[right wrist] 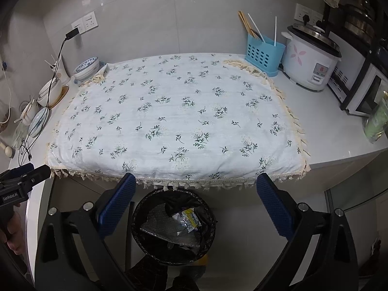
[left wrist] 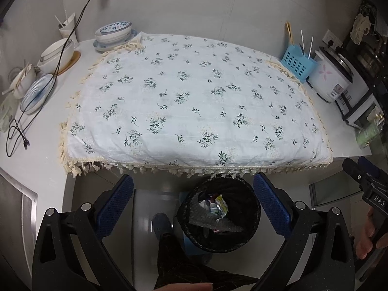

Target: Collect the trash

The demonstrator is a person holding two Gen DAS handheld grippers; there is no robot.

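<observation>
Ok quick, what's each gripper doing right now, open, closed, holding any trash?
Left gripper: open, fingers wide apart, holding nothing, above the trash bin.
Right gripper: open, fingers wide apart, holding nothing, also above the bin.

White bench against a tiled wall, mostly covered by a floral cloth with cream fringe. Left of the cloth: stacked bowls, a striped plate leaning upright, black cable running from a wall socket. Right of it: blue utensil holder with chopsticks, just beside a white rice cooker, then a toaster oven.
</observation>
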